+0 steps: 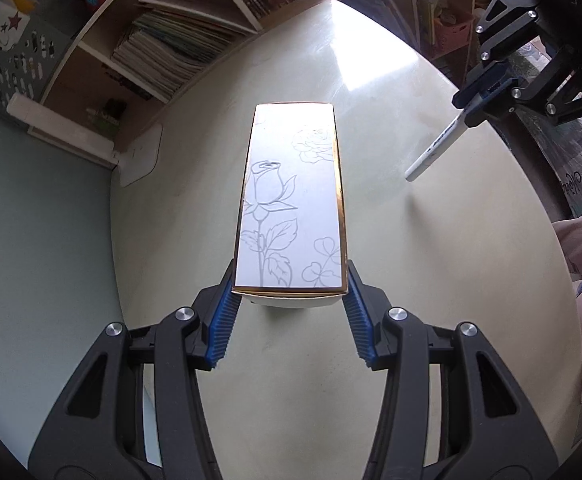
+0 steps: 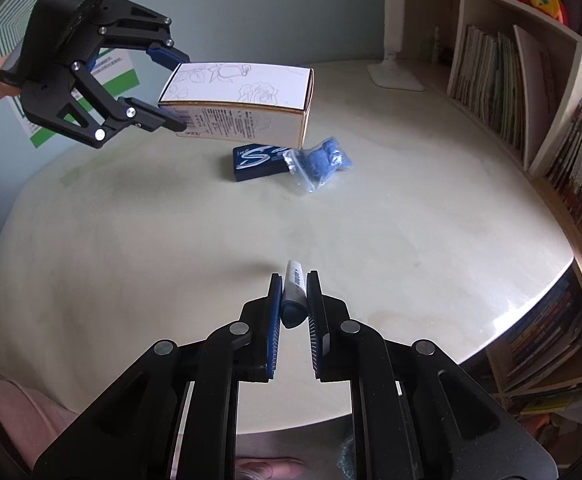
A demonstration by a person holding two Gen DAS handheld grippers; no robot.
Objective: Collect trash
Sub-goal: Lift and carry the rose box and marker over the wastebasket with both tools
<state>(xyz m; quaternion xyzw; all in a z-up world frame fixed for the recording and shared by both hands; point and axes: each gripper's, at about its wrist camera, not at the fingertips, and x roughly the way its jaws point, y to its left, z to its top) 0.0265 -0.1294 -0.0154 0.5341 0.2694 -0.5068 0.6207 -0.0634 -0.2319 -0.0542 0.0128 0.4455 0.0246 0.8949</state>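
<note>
Box [image 1: 291,200] in left tool [image 1: 291,300], marker [image 2: 294,292] in right tool [image 2: 295,296]

White rose-printed box [image 2: 235,92] raised above the worktop [image 2: 371,220]; beneath it, a dark blue pack [image 2: 257,162] and bagged blue wad [image 2: 323,162] (touching); marker [image 2: 294,294] raised nearer.

White box [image 1: 291,200] with grey rose outlines and gold edges; dark-blue pack [image 2: 257,162].

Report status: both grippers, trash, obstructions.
Left gripper shut on rose-print box, lifted. Right gripper shut on marker. Blue pack and plastic baggie on table. Nothing obstructing.
</note>
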